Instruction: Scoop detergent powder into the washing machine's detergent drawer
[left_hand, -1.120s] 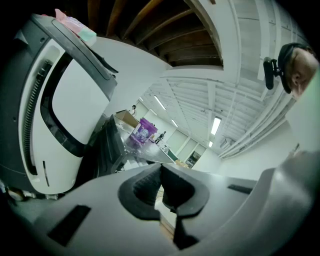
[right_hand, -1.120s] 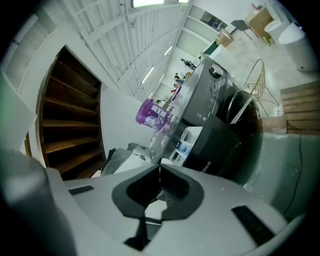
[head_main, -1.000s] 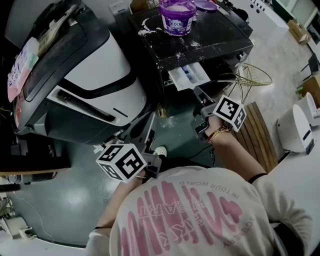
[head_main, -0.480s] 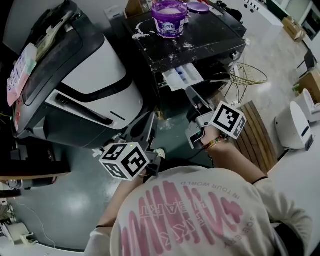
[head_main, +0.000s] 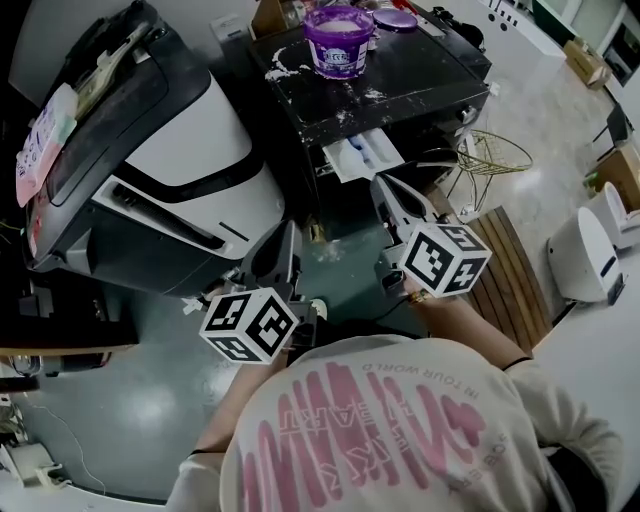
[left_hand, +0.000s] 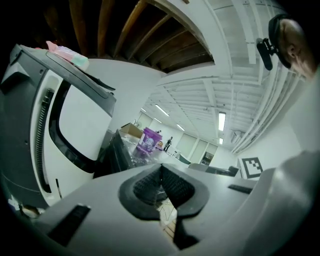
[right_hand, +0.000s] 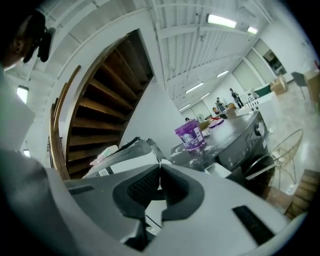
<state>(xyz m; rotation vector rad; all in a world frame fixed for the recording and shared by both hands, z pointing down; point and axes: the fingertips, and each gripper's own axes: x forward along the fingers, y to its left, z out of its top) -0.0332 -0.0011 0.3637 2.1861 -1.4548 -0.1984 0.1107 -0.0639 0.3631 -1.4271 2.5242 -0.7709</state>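
- Appliance (head_main: 190, 150) in white and black fills the left of the scene. A pale pink sheet (head_main: 40, 150) lies along its far-left edge.
- The left gripper (head_main: 281, 243) is held near the person, just right of that appliance, with its marker cube toward the body. In the left gripper view its ribbed pads (left_hand: 175, 186) are pressed together at the tips, with nothing between them.
- The purple detergent tub (head_main: 338, 40) stands open on the far part of the dark washing machine (head_main: 430, 75), with white contents showing. Its purple lid (head_main: 396, 18) lies just to the right of it.
- White smears, probably spilled powder, mark the machine's black top around the tub.
- The detergent drawer (head_main: 362, 155) is pulled out of the washer's front, on the near side of the tub. It is white with blue parts inside.
- The right gripper (head_main: 386, 192) is just near of the drawer and points toward it without touching. The right gripper view shows its fingers closed against each other and empty.
- A wire basket (head_main: 495, 155) sits on the floor right of the washer.
- A slatted wooden board (head_main: 515, 265) lies near of the basket, and a small white appliance (head_main: 590, 260) stands at the far right.
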